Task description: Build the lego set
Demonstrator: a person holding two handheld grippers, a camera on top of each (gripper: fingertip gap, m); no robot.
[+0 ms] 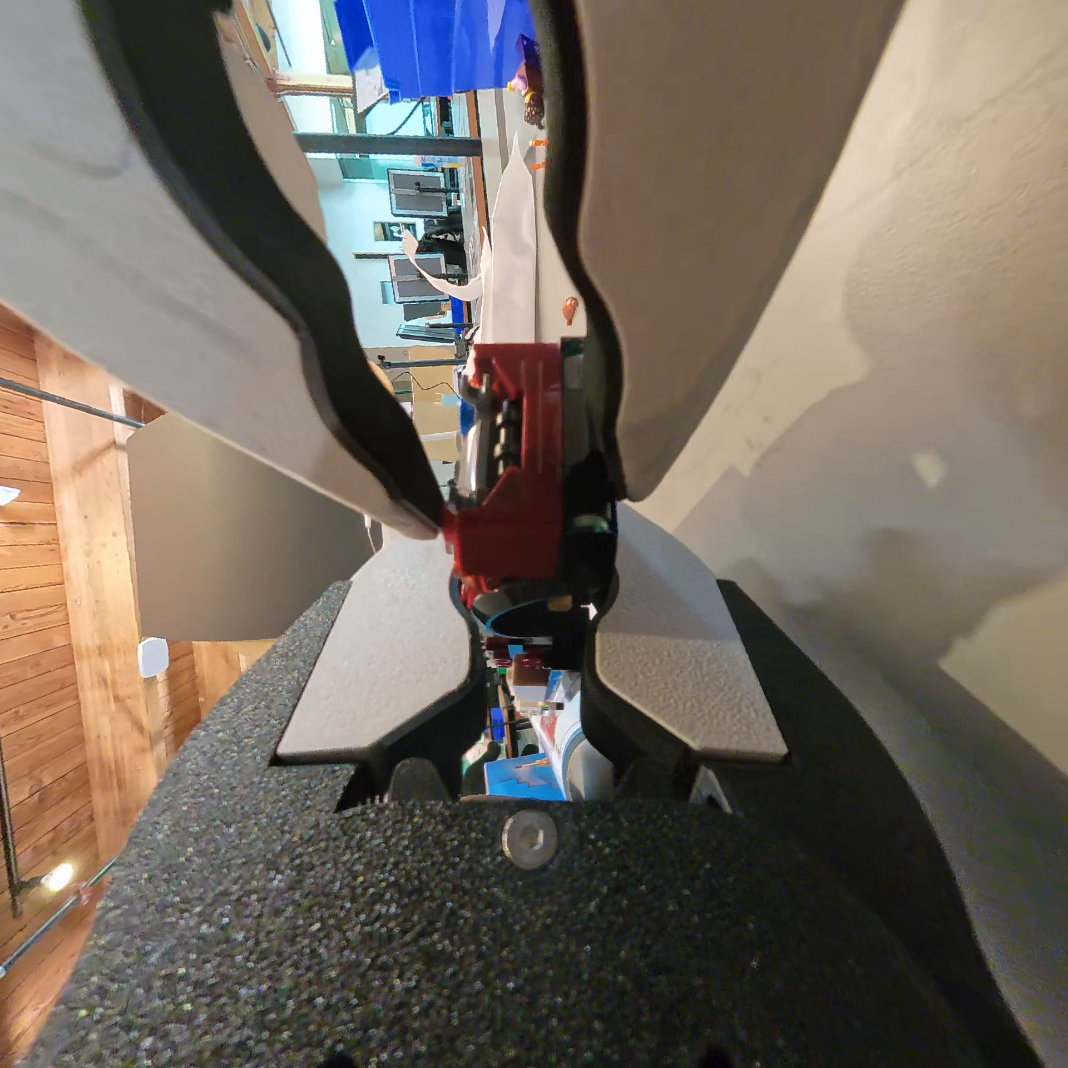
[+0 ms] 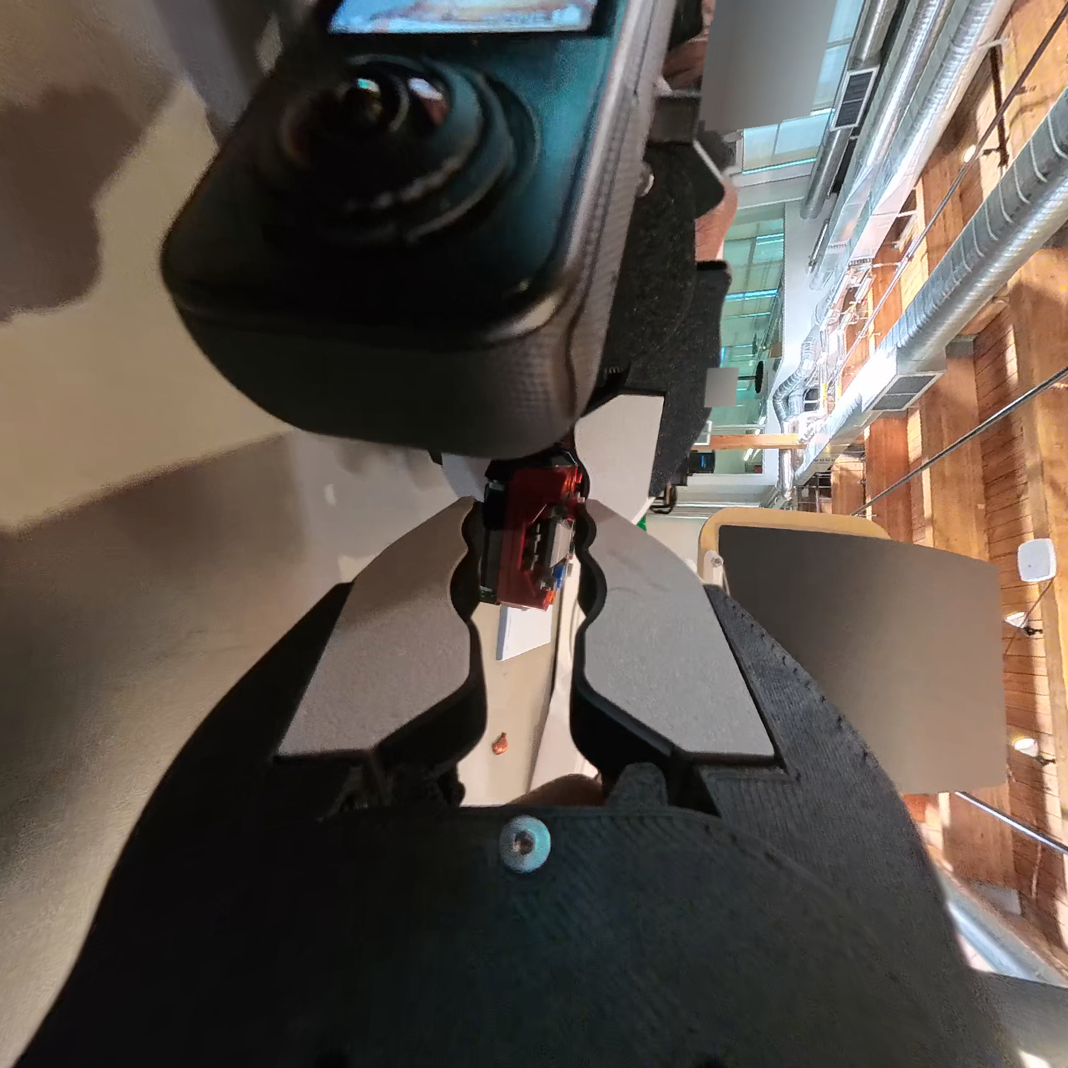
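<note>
Here, blocky red brick model, clamped by right gripper, left gripper

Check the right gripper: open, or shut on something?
Shut on the red brick-built toy: the right gripper has both black pads against its sides, lifted off the white table.

We see a small dark red toy vehicle built from plastic bricks, with black and grey parts along one side and a clear windscreen-like piece. It is lifted off the pale table and turned on its side, caught between both grippers at once. The left gripper has one end between its black pads, and the right gripper presses on the model's two sides with its fingertips, its black underside against one pad and its roof side against the other
</note>
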